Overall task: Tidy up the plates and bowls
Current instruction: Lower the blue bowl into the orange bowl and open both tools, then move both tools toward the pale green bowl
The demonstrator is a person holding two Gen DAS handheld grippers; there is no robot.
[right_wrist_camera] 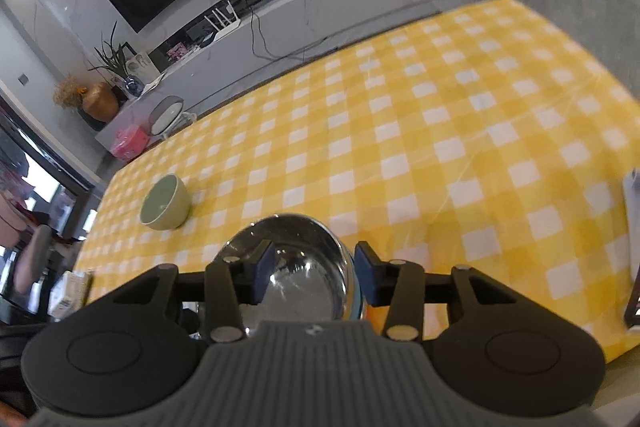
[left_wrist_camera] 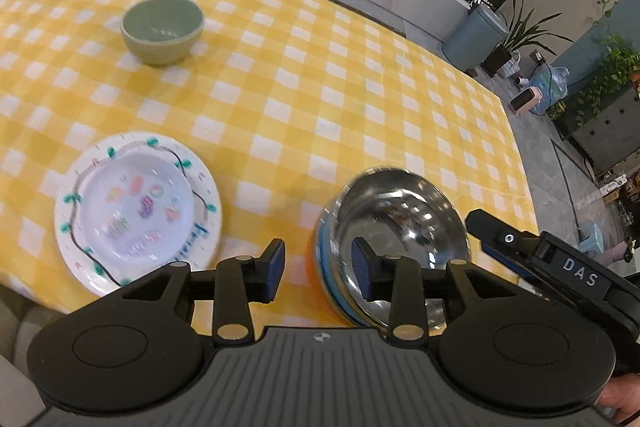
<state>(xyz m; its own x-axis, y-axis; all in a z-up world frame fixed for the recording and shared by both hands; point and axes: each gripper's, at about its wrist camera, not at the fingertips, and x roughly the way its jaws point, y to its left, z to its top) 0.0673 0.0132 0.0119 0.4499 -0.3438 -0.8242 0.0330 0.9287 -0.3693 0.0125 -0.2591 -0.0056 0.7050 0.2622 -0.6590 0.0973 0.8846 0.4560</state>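
Both tools released: left tool (left_wrist_camera: 318,269) and right tool (right_wrist_camera: 314,275) stand with pads apart and nothing pressed between them, one at each side of the steel bowl (left_wrist_camera: 400,219). It sits nested on a blue and an orange bowl at the near table (left_wrist_camera: 320,75) edge. Judgement: lift both tools straight clear of the rim so the stack is not nudged toward the edge, then go for the green bowl (left_wrist_camera: 162,29), far left and well apart, beyond the plates (left_wrist_camera: 136,211).
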